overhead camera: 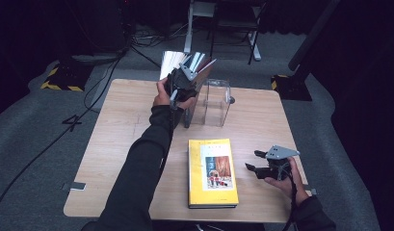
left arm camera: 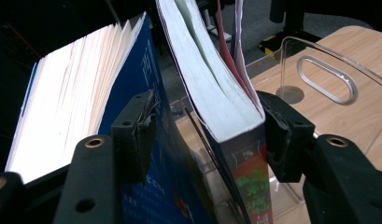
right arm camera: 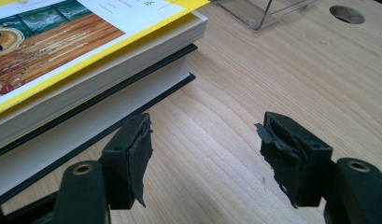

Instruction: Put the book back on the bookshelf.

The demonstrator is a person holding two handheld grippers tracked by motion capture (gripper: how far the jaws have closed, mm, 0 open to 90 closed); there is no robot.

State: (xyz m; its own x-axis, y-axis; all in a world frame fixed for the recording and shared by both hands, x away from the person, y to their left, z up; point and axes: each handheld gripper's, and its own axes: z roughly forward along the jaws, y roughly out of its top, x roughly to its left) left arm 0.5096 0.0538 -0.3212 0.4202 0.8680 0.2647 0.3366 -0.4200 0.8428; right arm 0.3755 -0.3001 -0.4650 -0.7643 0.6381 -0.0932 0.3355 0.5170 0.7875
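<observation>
Yellow-covered book (overhead camera: 212, 172) lies flat at the near edge of the desk (overhead camera: 112, 159), stacked on a second, dark-edged book (right arm camera: 109, 114); the right gripper view shows both fore-edges. Right claw (overhead camera: 253, 160) hovers just beside this stack, low over the bare wood, spread, with nothing between its pads and nothing touched.

At the far side of the desk stands a clear acrylic holder (overhead camera: 215, 102) with an oval handle slot. Left claw (overhead camera: 190, 77) is raised at the holder's left end, among several books that stand fanned and tilted there. In the left gripper view a thick book with a purple-red cover (left arm camera: 221, 98) sits between the jaws: the right pad lies against its cover, while the left pad stands apart from it, resting in front of a blue-covered book (left arm camera: 146, 154). The jaws are thus parted, about half spread, and no pinch is in force.

Judgement: the step in hand is shelving books upright in the holder; the purple-red book appears just released or about to be reseated. It leans, so the next move calls for steadying it upright before withdrawing. The right claw is then well placed to take the yellow book, which needs a grip on its fore-edge.
</observation>
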